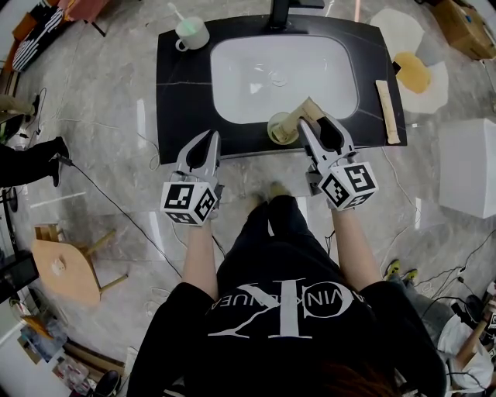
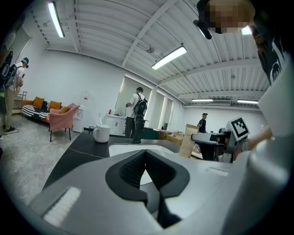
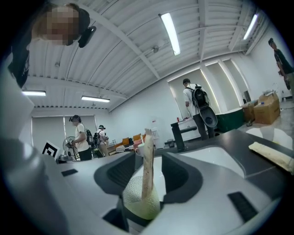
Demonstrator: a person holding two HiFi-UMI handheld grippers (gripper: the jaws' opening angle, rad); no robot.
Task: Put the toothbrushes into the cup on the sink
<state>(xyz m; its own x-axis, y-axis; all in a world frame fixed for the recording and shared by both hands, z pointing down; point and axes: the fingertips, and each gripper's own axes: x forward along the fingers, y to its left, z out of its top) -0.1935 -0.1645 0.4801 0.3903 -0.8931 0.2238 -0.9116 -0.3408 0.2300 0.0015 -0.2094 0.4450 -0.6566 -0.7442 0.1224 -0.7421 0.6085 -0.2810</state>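
A pale green cup stands on the front rim of the black sink counter. A tan packaged toothbrush leans upright in it. My right gripper is open, its jaws standing either side of that toothbrush without pressing it. In the right gripper view the toothbrush rises from the cup with a gap on each side. A second packaged toothbrush lies flat on the counter's right side. My left gripper hovers at the counter's front edge, shut and empty, its tips meeting.
A white mug holding a toothbrush sits at the counter's back left. The faucet stands behind the white basin. On the floor are a wooden stool at left, a white box at right, and cables. People stand farther back.
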